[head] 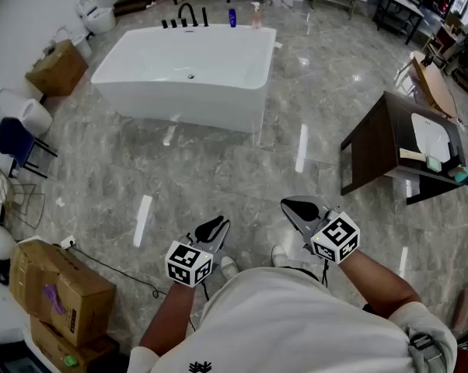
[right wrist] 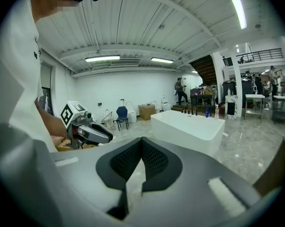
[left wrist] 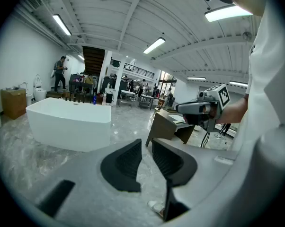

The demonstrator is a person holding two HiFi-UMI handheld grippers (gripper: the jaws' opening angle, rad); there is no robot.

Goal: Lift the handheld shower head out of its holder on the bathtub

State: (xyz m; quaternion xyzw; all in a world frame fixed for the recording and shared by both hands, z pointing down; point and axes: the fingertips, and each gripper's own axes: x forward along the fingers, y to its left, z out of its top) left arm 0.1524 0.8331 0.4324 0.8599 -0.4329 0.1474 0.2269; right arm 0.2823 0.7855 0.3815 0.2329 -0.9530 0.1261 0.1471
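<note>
- Black ribbed fingers (left wrist: 125, 165) of the left gripper (left wrist: 146, 144) are closed, tips all but meeting, with nothing between them.
- Matching fingers on the right gripper (right wrist: 141, 141) press together at the tips, also empty.
- Both grippers, two in all, carry one marker cube (head: 189, 264) each, patterned in black-and-white squares. They are held low before the person's white shirt (head: 296, 325), above the grey marble floor (head: 218, 169) and well apart from the tub.
- One white freestanding bathtub (head: 179, 92) stands toward the floor's far edge.
- On its far rim sits the handheld shower head (head: 205, 16), a slim black upright stick at the right end of a row of black fittings (head: 179, 18); it is too small to show detail.
- Two bottles share that rim further right: a blue bottle (head: 232, 16) and a pale pink bottle (head: 256, 14).
- One brown cabinet (head: 378, 146) stands near the floor's right edge.
- Along the left edge are one blue chair (head: 15, 140) and three cardboard boxes (head: 57, 67), two of them stacked at the near corner.
- Black print on the shirt's hem is cut off and unreadable.
</note>
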